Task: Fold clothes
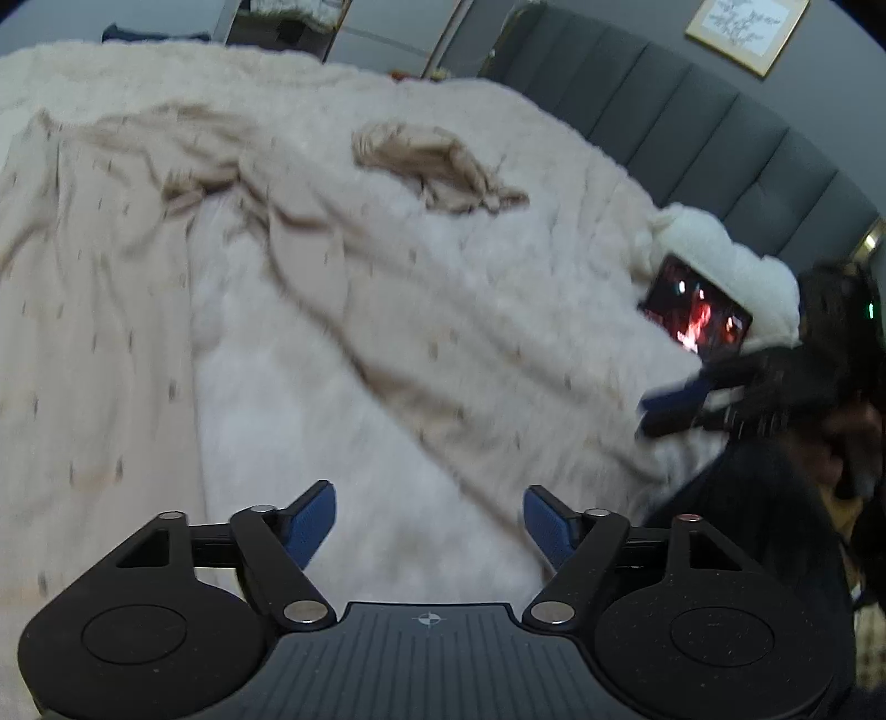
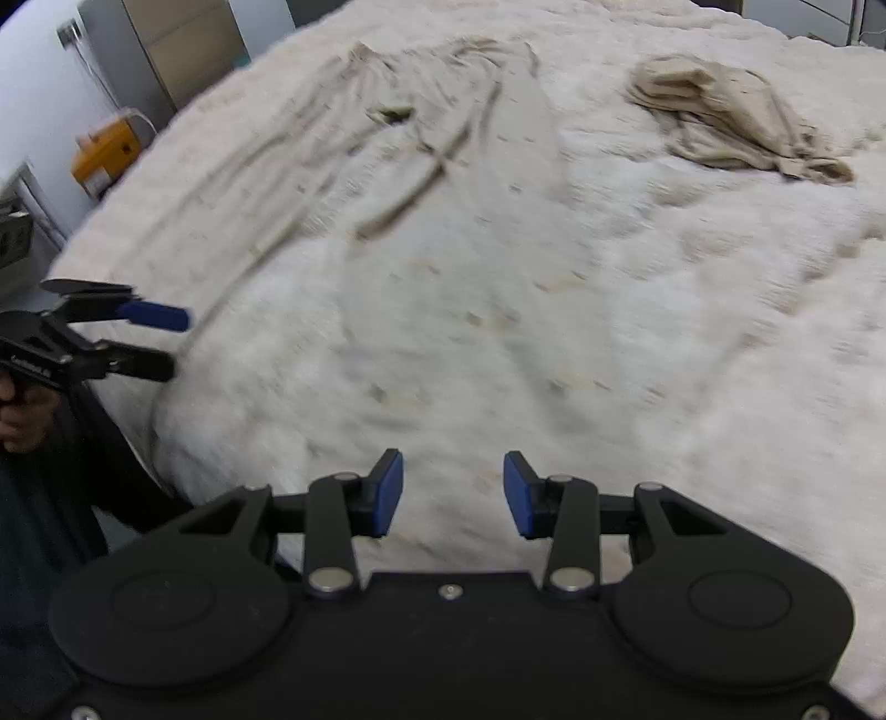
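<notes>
A large pale beige speckled garment (image 1: pixel 94 310) lies spread and wrinkled on the fluffy white bed cover (image 1: pixel 343 443), one long part running diagonally to the right. In the right wrist view the same garment (image 2: pixel 343 183) stretches from the far left down toward me. A second, darker beige garment (image 1: pixel 437 160) (image 2: pixel 731 122) lies crumpled farther back. My left gripper (image 1: pixel 429 515) hovers open over the cover, holding nothing; it appears at the bed's left edge (image 2: pixel 152 340). My right gripper (image 2: pixel 453 493) is open and empty above the garment's near end, and shows at the right (image 1: pixel 659 410).
A lit tablet (image 1: pixel 698 321) leans on a white fluffy pillow (image 1: pixel 725 260) by the grey padded headboard (image 1: pixel 692 116). A yellow object (image 2: pixel 105 149) and a cabinet (image 2: pixel 177 44) stand beyond the bed's left side. A person's hand (image 2: pixel 22 415) grips the left tool.
</notes>
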Demonstrator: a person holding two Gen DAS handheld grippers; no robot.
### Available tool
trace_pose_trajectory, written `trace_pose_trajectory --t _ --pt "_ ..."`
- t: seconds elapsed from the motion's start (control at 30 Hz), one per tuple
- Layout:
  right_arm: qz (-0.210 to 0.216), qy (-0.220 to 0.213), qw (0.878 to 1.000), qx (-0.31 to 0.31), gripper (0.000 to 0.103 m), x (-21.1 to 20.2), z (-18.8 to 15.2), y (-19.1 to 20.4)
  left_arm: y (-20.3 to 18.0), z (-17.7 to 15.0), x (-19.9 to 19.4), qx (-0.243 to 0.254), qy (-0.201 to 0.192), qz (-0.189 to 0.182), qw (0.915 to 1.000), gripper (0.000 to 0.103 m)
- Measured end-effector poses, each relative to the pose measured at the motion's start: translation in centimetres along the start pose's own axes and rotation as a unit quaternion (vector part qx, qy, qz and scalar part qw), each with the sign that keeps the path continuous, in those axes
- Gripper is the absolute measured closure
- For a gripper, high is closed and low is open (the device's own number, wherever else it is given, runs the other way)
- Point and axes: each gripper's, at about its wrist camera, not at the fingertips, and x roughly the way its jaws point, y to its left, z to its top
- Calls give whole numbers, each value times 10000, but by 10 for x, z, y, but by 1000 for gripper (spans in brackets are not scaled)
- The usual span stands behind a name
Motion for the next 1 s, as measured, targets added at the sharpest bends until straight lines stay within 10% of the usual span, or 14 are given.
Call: trace_pose_trajectory --t 0.43,0.63,0.87,1.0 --pt "80 -430 9970 639 62 18 15 -53 28 44 24 -393 56 237 9989 29" --pt "77 -627 9966 532 54 31 74 -89 33 94 30 -89 30 713 9974 25" --pt "1550 -997 9735 1351 47 76 128 -156 59 165 50 32 62 1278 9918 14" --pt "1367 -543 9709 1891 48 118 121 -191 103 182 80 -1067 172 1327 9853 25"
